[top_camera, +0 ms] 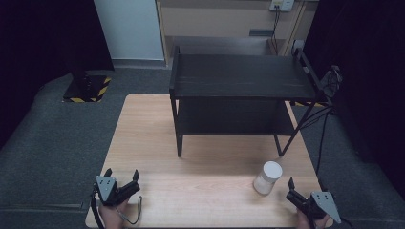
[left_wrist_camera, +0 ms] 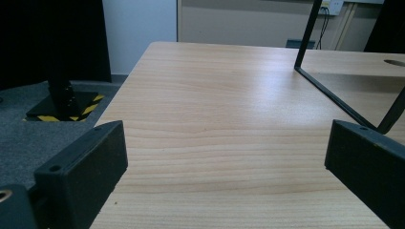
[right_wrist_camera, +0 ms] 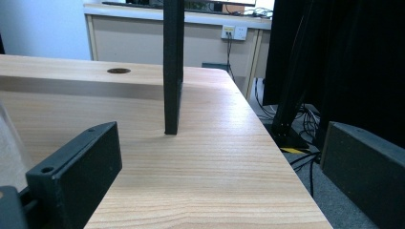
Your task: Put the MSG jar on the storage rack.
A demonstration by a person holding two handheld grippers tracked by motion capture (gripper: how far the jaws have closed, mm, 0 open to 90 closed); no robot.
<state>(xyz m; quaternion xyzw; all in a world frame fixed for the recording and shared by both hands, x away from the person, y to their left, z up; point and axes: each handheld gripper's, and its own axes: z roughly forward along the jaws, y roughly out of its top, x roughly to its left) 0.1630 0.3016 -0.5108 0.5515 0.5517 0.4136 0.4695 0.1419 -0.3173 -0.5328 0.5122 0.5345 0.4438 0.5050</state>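
The white-lidded jar [top_camera: 267, 177] stands upright at the near right of the wooden table [top_camera: 153, 143], just left of the right gripper [top_camera: 292, 187], untouched. That gripper's jaws are spread apart, empty. The left gripper [top_camera: 122, 175] rests at the near left corner, jaws likewise apart. A black two-tier shelf [top_camera: 239, 76] stands at the far side.

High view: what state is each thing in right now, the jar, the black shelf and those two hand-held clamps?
White-lidded jar: upright, lid on, standing free on the table.
Black shelf unit: standing on the table, both shelves bare.
Left gripper: jaws open, holding nothing.
Right gripper: jaws open, holding nothing, beside the jar.
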